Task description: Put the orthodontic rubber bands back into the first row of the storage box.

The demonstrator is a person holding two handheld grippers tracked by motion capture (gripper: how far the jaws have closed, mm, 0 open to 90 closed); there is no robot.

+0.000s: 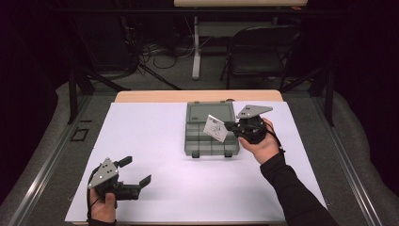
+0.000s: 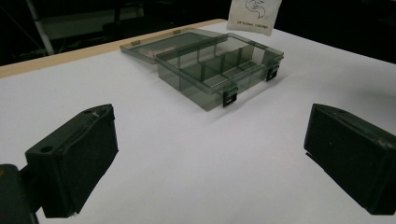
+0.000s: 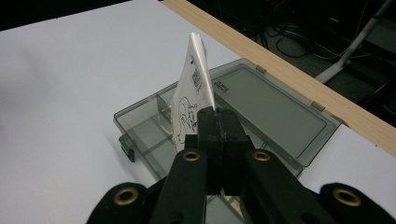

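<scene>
Over open box (image 1: pixel 211 136): right hand-held gripper (image 1: pixel 231 126) clamps packet (image 1: pixel 215 128); left hand-held gripper (image 1: pixel 138 171) wide open.

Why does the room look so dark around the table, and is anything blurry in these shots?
High view: the white table sheet is lit, the surroundings dark. Left gripper view: near jaws soft, the open box sharper. Right gripper view: the white packet glares; the background cables blur.

Your right tongs (image 1: pixel 229 125) and left tongs (image 1: pixel 136 170) are black, each topped by a grey three-cornered plate with small holes. Brass-coloured rivets dot the right linkage. You wear a black sleeve (image 1: pixel 294 194); black cables trail off.
</scene>
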